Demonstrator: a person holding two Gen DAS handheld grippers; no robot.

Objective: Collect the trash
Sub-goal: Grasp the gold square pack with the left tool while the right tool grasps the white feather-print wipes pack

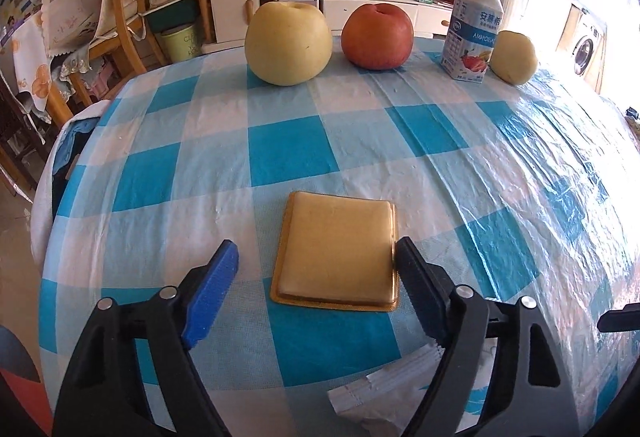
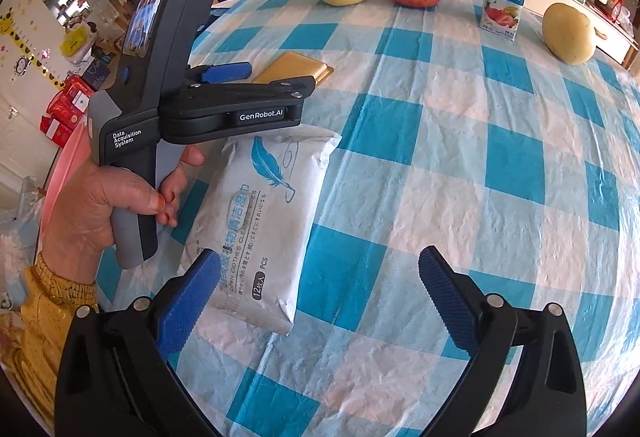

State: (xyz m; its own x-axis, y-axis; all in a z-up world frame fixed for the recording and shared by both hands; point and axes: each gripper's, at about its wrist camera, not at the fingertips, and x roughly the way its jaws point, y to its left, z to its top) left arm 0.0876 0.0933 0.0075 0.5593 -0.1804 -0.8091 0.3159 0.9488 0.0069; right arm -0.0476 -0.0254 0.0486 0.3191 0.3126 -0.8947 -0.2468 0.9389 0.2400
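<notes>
A flat gold packet (image 1: 338, 251) lies on the checked tablecloth, between the fingers of my left gripper (image 1: 316, 253). The right fingertip (image 1: 404, 251) is at the packet's right edge, while the left pad stands a gap away, so the gripper is open. In the right wrist view a person's hand holds the left gripper (image 2: 276, 77) over the gold packet (image 2: 298, 65). A white wipes pack (image 2: 260, 221) lies nearer, its lower corner beside the left finger of my right gripper (image 2: 320, 259), which is open with only cloth between its fingers. The wipes pack (image 1: 376, 397) shows under the left gripper.
At the far side of the table (image 1: 280, 145) stand a large yellow fruit (image 1: 288, 43), a red apple (image 1: 378, 37), a yoghurt bottle (image 1: 474, 33) and a small yellow fruit (image 1: 513, 57). The table edge curves down on the left, with a wooden chair (image 1: 120, 17) beyond.
</notes>
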